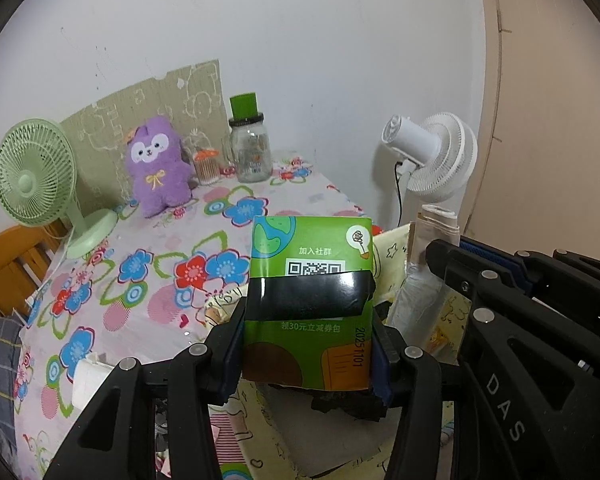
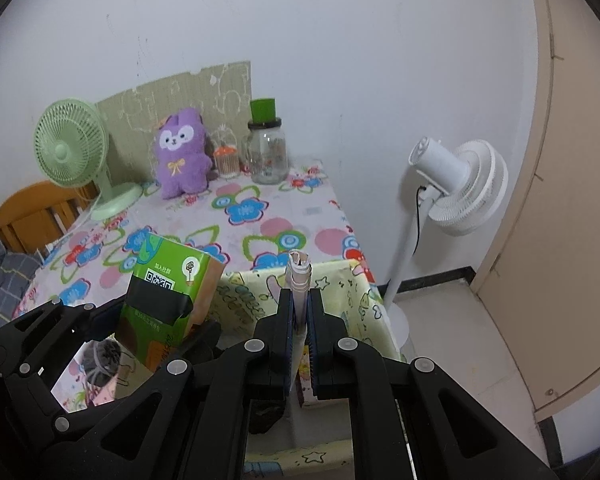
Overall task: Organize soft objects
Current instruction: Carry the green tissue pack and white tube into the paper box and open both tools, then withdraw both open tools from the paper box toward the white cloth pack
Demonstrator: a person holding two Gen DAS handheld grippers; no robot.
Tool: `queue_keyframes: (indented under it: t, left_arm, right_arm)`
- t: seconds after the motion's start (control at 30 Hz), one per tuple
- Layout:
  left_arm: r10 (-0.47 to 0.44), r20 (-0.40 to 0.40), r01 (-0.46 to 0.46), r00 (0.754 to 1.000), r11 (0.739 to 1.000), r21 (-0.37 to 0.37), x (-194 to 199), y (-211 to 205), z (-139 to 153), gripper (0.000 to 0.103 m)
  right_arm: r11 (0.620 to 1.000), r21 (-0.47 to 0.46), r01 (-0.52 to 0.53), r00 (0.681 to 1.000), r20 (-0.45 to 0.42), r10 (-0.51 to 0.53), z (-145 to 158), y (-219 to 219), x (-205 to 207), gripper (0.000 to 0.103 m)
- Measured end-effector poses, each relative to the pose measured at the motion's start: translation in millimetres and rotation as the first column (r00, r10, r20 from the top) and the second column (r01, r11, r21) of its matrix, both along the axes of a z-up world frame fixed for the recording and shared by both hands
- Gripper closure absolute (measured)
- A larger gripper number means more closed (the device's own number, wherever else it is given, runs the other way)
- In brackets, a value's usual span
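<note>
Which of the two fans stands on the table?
The small green fan, on the floral tablecloth beside the purple plush; the white fan stands on the floor.

Your left gripper (image 1: 308, 354) is matte black plastic, built from angular link arms with triangular cut-outs and round silver-grey screw heads at each pivot. Its fingers (image 1: 230, 350) carry dark blue pads on their inner faces. Your right gripper (image 2: 299, 336) has the same black frame, silver screws and ribbed blue pads (image 2: 289, 328). Pale grey letters "DAS" run along one arm's side.
</note>
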State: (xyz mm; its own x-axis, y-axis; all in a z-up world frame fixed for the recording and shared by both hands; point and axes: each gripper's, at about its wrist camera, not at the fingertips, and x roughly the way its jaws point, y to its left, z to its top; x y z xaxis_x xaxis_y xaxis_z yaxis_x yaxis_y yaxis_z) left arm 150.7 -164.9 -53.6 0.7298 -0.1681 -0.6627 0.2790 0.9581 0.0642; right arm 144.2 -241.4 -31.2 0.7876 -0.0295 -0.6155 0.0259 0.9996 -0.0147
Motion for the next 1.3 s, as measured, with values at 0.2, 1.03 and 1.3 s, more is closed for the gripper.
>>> queue_keyframes:
  t: [0.2, 1.03, 1.3]
  left_arm:
    - [0.011, -0.044, -0.011, 0.999, 1.0, 0.009, 11, 0, -15, 0.036]
    - [-0.023, -0.024, 0.024, 0.999, 0.999, 0.026, 0, 1, -7, 0.015]
    - [-0.013, 0.011, 0.013, 1.0, 1.0, 0.028, -8, 11, 3, 0.01]
  right_arm:
    - [1.0, 0.014, -0.009, 0.998, -0.063, 0.009, -17, -1, 14, 0.093]
    - [0.997, 0.045, 0.058, 0.997, -0.045, -0.056, -18, -1, 12, 0.018]
    - [0.997, 0.032, 0.065, 0.998, 0.002, -0.065, -6, 10, 1, 0.01]
